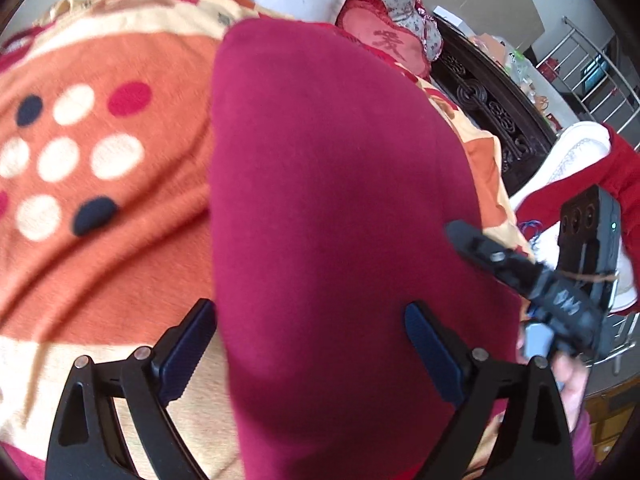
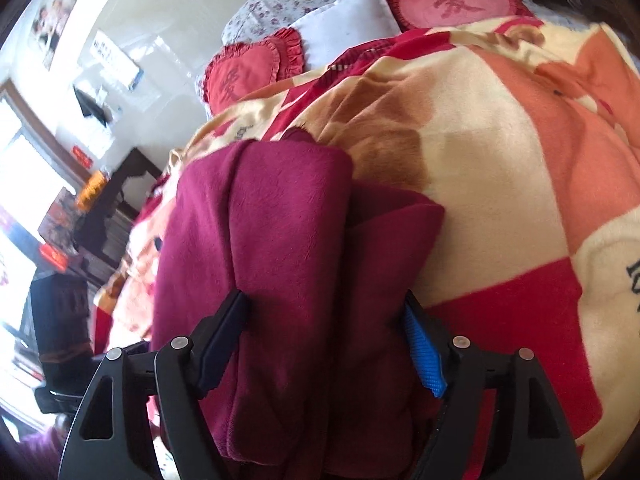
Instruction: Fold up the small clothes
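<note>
The left gripper (image 1: pixel 310 344) is standing with fingers spread wide, the maroon fleece garment (image 1: pixel 340 200) lying between them without being pinched. The right gripper (image 2: pixel 326 340) is likewise gaping, fingers flanking the folded cloth. The garment is lying bunched in thick, plush folds on the orange, cream and red patterned blanket (image 2: pixel 500 168) covering the bed. Two red heart cushions (image 2: pixel 456 4) are showing an embroidered Chinese character.

Folded maroon fleece garment (image 2: pixel 292 280) runs off bottom frame edge; its near end hidden. Spotted orange blanket (image 1: pixel 100 200), left side, motion-blurred.
</note>
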A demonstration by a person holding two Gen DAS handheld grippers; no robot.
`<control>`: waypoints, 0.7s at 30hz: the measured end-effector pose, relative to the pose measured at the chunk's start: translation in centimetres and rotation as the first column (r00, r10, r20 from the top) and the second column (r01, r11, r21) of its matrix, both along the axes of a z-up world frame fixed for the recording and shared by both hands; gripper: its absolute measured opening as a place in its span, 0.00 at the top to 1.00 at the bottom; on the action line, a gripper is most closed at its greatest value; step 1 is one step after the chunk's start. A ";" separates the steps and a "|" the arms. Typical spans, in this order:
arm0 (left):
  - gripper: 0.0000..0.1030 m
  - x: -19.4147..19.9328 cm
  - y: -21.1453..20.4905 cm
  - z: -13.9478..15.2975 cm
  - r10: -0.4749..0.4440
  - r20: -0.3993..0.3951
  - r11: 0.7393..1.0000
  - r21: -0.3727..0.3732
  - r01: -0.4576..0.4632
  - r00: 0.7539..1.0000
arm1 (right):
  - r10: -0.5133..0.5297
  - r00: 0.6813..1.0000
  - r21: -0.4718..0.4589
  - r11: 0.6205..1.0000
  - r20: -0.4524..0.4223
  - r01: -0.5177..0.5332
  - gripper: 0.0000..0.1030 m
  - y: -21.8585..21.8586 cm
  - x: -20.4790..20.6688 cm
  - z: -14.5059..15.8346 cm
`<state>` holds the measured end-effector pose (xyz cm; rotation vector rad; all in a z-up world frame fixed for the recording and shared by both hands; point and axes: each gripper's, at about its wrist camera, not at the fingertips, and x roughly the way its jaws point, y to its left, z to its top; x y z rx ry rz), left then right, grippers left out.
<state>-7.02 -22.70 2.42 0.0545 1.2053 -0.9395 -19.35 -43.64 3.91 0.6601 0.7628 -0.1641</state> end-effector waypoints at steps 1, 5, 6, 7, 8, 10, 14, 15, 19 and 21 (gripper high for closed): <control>0.15 0.0 -0.1 -0.1 -0.003 -0.015 1.000 0.002 0.003 1.000 | 0.005 1.000 -0.037 0.999 -0.028 -0.006 0.56 0.5 0.4 0.0; 0.41 -0.6 0.7 1.6 0.015 0.033 1.000 0.005 -0.015 0.999 | 0.006 0.999 -0.088 0.996 -0.031 -0.009 0.84 1.7 0.5 1.4; 0.49 -0.8 1.1 2.2 0.009 0.045 1.000 0.001 -0.009 0.999 | 0.012 1.000 -0.092 0.996 -0.023 -0.014 0.87 2.2 0.2 2.3; 0.52 -1.1 1.4 2.7 0.005 0.050 1.000 -0.004 -0.004 0.999 | 0.016 1.000 -0.080 0.997 -0.010 -0.017 0.89 2.3 -0.1 2.7; 0.52 -1.4 1.7 3.3 0.001 0.050 1.000 -0.005 -0.001 0.999 | 0.025 1.000 -0.054 0.998 0.015 -0.024 0.89 2.7 -0.5 3.6; 0.52 -2.1 2.9 4.6 -0.008 0.056 1.000 0.007 0.008 0.998 | 0.038 0.999 -0.031 0.999 0.031 -0.037 0.89 3.3 -0.9 4.7; 0.52 -3.5 6.5 6.7 -0.015 0.058 1.000 0.027 0.014 0.998 | 0.087 0.996 -0.032 0.996 0.037 -0.086 0.89 6.3 -1.6 6.8; 0.52 -3.9 7.8 7.1 -0.008 0.062 0.999 0.044 0.006 0.998 | 0.106 0.994 -0.015 0.994 0.038 -0.106 0.89 7.2 -1.9 7.0; 0.50 -5.8 11.3 6.6 0.023 0.072 0.994 0.102 -0.030 0.997 | 0.166 0.986 0.020 0.986 0.033 -0.167 0.88 10.2 -2.8 6.2; 0.49 -6.5 12.4 5.4 0.033 0.078 0.988 0.146 -0.044 0.996 | 0.177 0.984 0.055 0.983 -0.001 -0.176 0.83 11.5 -2.8 4.3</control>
